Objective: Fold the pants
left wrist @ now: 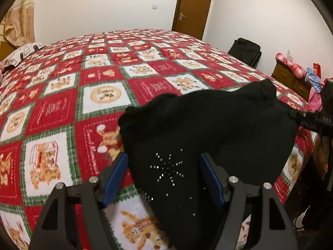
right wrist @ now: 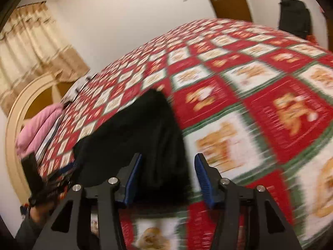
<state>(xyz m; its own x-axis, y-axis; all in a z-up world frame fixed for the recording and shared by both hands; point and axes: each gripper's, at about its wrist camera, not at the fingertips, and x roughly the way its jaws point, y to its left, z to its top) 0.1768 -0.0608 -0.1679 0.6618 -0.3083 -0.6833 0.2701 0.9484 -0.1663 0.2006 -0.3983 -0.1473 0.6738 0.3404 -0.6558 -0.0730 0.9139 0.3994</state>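
Black pants [left wrist: 208,129] with a rhinestone star lie bunched on the red, white and green quilt [left wrist: 83,95] near the bed's near right corner. My left gripper [left wrist: 164,158] is open, its blue pads on either side of the pants' near part. The right gripper [left wrist: 308,118] shows at the pants' far right edge in the left wrist view. In the blurred right wrist view, my right gripper [right wrist: 168,162] is open, with the pants [right wrist: 135,133] between and left of its pads. The left gripper [right wrist: 52,183] shows at the left there.
A brown door [left wrist: 193,8] and a black bag [left wrist: 245,50] stand beyond the bed. A wooden drawer unit [left wrist: 291,79] with piled clothes is at the right. A pink pillow [right wrist: 37,129], a headboard and curtains are at the bed's left end.
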